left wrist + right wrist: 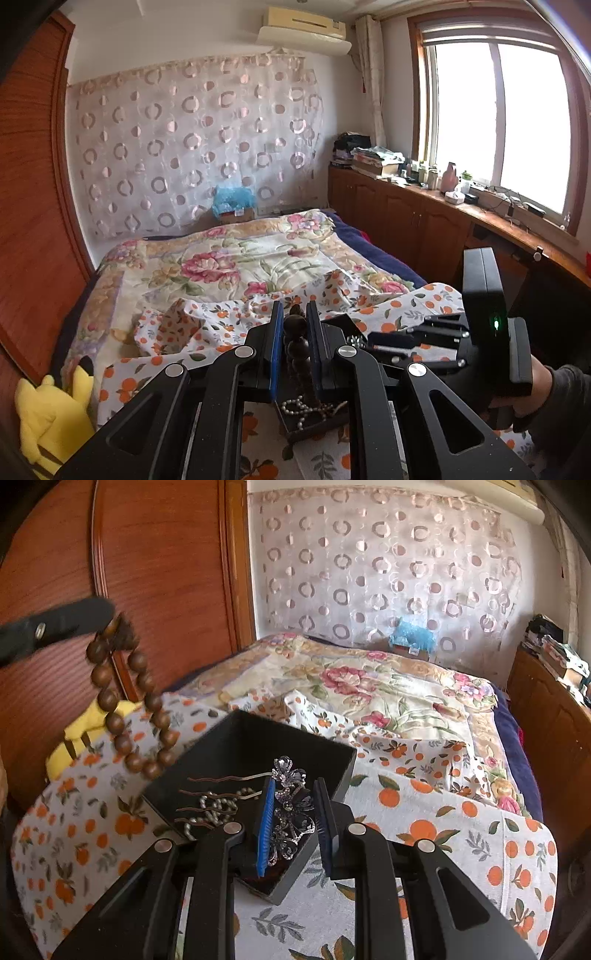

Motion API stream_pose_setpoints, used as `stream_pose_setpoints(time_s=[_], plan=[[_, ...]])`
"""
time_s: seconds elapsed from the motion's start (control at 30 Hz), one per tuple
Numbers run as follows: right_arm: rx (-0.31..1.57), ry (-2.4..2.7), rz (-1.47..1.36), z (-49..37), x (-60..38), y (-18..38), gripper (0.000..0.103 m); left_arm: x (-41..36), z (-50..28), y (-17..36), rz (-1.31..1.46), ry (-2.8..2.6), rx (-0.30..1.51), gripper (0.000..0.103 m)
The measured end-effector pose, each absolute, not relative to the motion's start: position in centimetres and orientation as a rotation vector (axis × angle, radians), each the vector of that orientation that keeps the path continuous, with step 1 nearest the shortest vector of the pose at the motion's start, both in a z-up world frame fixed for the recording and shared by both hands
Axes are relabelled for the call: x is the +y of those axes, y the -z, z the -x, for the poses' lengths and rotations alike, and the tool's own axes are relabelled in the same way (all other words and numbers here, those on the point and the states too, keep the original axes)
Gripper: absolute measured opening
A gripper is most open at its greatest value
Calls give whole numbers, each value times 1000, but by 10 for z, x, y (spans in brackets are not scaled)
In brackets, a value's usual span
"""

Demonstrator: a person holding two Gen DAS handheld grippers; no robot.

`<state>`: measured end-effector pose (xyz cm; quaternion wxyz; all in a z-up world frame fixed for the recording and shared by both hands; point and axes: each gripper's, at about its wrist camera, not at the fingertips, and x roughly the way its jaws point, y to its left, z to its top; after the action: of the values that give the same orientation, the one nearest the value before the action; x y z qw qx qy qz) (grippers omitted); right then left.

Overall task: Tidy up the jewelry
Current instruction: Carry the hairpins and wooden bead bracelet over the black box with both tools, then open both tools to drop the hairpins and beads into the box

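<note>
My left gripper [294, 314] is shut on a brown wooden bead bracelet [295, 343]. In the right wrist view that bracelet [129, 705] hangs as a loop from the left gripper [99, 616], up and to the left of the black jewelry box [325, 764]. My right gripper [295, 786] is shut on a dark crystal flower hair comb [291, 812] over the box's near corner, with the wavy prongs reaching left across the opening. A pearl strand [214, 808] lies inside the box [314, 428]; the same pearl strand [299, 406] shows below the left fingers. A hand carries the right gripper [373, 341].
The box sits on an orange-print cloth [443, 830] spread over a floral quilt [229, 258] on the bed. A yellow plush toy [48, 413] lies at the bed's left edge by the wooden wardrobe [159, 572]. A cluttered wooden cabinet [424, 218] runs under the window.
</note>
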<state>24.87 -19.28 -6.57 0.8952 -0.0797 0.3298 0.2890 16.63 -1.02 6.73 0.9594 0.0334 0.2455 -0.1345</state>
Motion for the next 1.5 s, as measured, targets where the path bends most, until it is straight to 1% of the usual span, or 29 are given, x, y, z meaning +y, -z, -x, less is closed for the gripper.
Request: stream_pose_setpoints(time_s=[0.13,0.5,0.87,1.1,1.5], plan=[[702,-606,140,-251,-196,70,26,-10,-178,-60,-52,281,520,12],[681,-603,100,-247,-206,64,26,-12,-207,-43,-46,277,569,12],[718,-623,106,-231,-210,67,26,-10,-212,-29,-40,291,591,12],[741,-676,77,-237,-199,69,26,-9,-212,-23,-44,288,603,12],[716,-634,96,-236,-205,65,26,-15,-212,-25,-58,287,607,12]])
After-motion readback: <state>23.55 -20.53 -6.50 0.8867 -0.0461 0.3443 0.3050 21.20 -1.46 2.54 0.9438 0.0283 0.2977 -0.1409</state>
